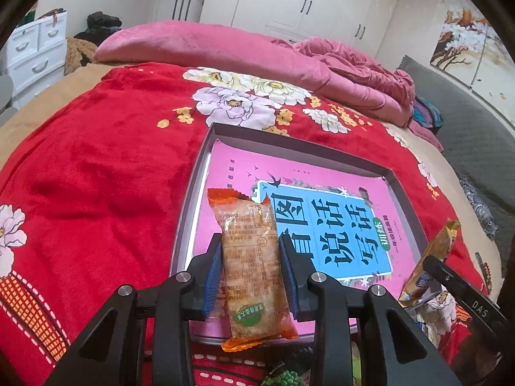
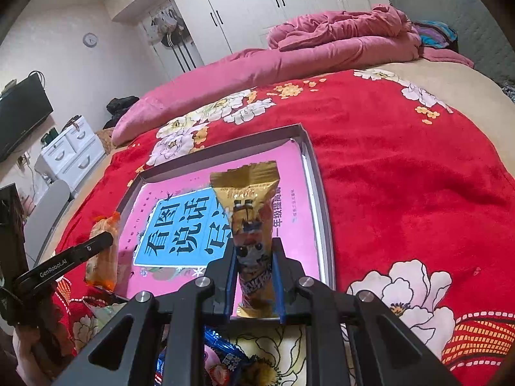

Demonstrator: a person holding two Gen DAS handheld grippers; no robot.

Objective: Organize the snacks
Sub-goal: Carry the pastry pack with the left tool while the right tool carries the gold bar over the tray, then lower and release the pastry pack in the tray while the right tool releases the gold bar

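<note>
While both tools hover over the near edge of the shallow tray (image 1: 193,173), each carries one packet. Left gripper (image 1: 251,276): jaws clamped on the sides of an orange-ended snack packet (image 1: 254,263), held lengthwise and pointing forward above the tray's left part. Right gripper (image 2: 254,286): jaws clamped on the lower end of a gold snack packet (image 2: 251,225), which stands up and forward over the tray's right part. A pink book (image 2: 180,225) with a blue title panel lies flat inside the tray, which rests on a red floral blanket (image 1: 96,177). Loose snack wrappers (image 2: 225,363) lie below the right gripper.
</note>
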